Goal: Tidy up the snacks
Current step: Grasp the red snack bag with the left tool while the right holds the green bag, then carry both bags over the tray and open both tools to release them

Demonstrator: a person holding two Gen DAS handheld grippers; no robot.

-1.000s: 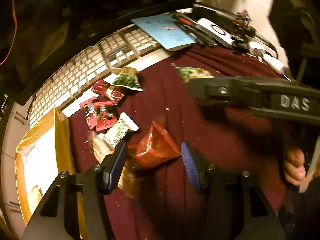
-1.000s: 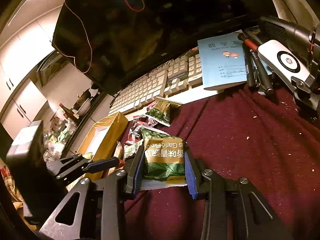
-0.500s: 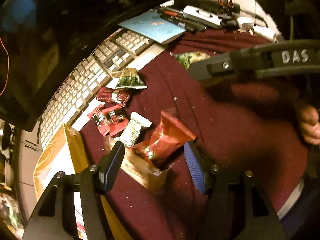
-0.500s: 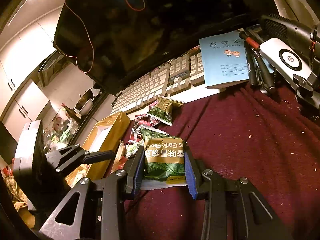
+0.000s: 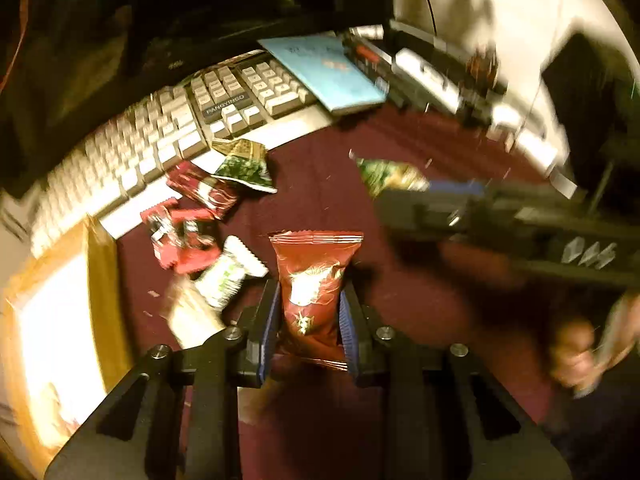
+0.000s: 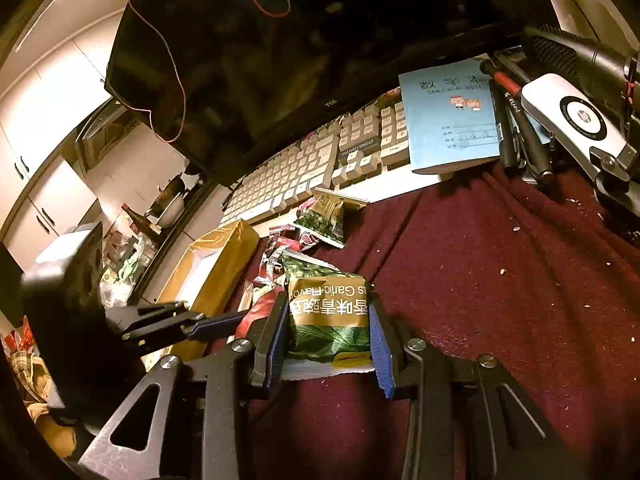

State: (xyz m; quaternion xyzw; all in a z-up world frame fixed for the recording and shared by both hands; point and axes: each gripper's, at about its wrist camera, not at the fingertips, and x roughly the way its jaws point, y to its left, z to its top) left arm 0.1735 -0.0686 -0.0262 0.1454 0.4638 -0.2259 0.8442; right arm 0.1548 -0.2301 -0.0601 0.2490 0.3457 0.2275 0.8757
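Note:
My left gripper [image 5: 308,320] is shut on a dark red snack packet [image 5: 314,292] and holds it upright over the maroon cloth [image 5: 328,200]. My right gripper [image 6: 326,332] is shut on a green garlic-flavour snack packet [image 6: 328,320]; it also shows at the right of the left wrist view [image 5: 460,216]. Loose snacks lie in front: a green packet [image 5: 242,166], dark red packets [image 5: 202,190], small red wrappers [image 5: 180,240] and a white-green packet [image 5: 228,276]. A yellow-rimmed box [image 5: 100,280] stands at the left, also in the right wrist view [image 6: 216,264].
A keyboard [image 6: 304,172] lies behind the snacks under a dark monitor [image 6: 280,60]. A blue notebook [image 6: 448,120], pens [image 6: 516,128] and a white device [image 6: 572,116] sit at the back right. A person's hand [image 5: 588,344] shows at the right.
My left gripper has closed on the dark red packet and lifted it upright. The left view has swung and blurred. My right gripper still holds the green packet, nearly still.

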